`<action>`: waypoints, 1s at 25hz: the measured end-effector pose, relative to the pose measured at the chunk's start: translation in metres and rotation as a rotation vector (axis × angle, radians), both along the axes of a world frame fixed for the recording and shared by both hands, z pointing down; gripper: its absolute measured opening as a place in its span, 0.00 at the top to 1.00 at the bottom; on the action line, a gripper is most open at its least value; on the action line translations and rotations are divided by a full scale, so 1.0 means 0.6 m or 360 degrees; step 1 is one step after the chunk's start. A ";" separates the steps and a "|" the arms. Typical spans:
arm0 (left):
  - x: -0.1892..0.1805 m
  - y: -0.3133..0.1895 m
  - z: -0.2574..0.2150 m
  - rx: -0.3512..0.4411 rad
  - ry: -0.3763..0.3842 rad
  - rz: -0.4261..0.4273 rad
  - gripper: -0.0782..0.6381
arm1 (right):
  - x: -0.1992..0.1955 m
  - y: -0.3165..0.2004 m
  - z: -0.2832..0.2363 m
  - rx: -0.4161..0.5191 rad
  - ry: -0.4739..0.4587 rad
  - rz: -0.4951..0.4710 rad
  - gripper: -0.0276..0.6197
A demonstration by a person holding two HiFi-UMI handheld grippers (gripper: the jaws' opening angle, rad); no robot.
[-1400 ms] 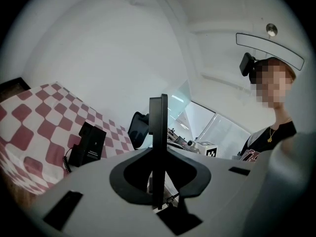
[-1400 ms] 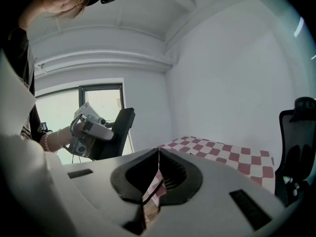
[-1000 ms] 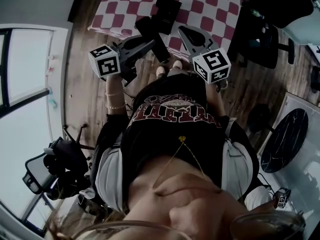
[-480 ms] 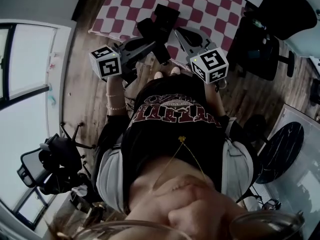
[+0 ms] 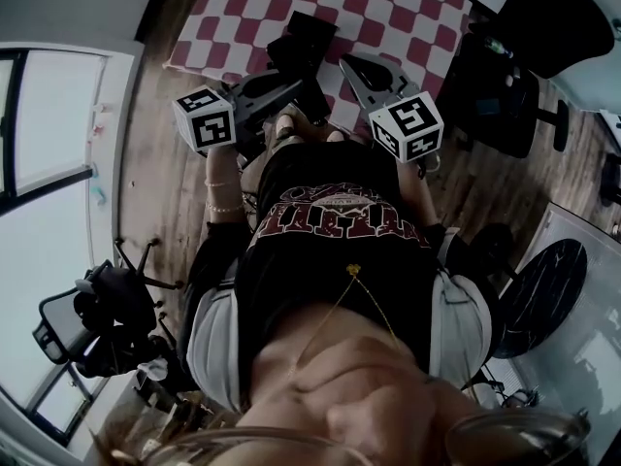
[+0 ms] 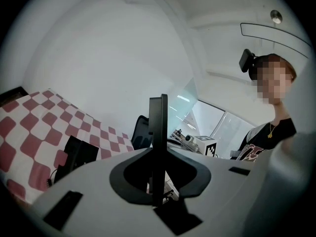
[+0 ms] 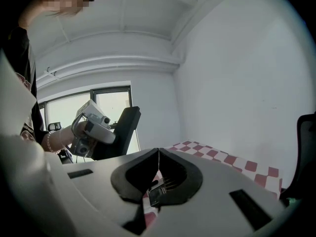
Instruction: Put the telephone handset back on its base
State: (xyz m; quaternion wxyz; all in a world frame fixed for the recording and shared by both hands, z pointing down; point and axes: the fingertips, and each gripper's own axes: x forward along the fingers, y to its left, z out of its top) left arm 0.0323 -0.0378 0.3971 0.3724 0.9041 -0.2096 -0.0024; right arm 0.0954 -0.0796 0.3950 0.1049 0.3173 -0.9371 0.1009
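The black telephone handset (image 5: 299,78) is clamped in my left gripper (image 5: 287,89), above the near edge of the table. In the left gripper view the handset (image 6: 158,142) stands edge-on and upright between the jaws, which press on both its sides. The black telephone base (image 5: 313,29) sits on the red-and-white checked cloth (image 5: 388,8) just beyond the handset, and also shows as the base (image 6: 74,157) at lower left. My right gripper (image 5: 367,66) hovers beside the handset on its right, jaws shut together on nothing (image 7: 158,154). Part of the base (image 7: 160,192) shows below them.
A black office chair (image 5: 500,76) stands right of the table. A person's dark-shirted torso (image 5: 340,250) fills the middle of the head view. Another chair (image 5: 92,323) and a window (image 5: 49,124) are at the left. A round dark object (image 5: 548,270) lies on the floor at the right.
Both grippers edged slightly toward the table, bringing the held handset a little closer to the base. The grip is unchanged.
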 end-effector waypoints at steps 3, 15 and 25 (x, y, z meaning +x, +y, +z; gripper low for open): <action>0.005 -0.007 0.004 -0.0005 -0.0004 0.0020 0.78 | 0.009 -0.007 -0.001 0.0003 -0.0007 0.0030 0.93; -0.005 -0.042 0.006 -0.0020 0.0003 0.0114 0.78 | 0.002 -0.030 0.000 0.0001 -0.0004 0.0127 0.93; -0.025 -0.075 0.009 -0.0041 0.0030 0.0261 0.78 | -0.026 -0.066 -0.010 -0.0022 -0.0062 0.0233 0.93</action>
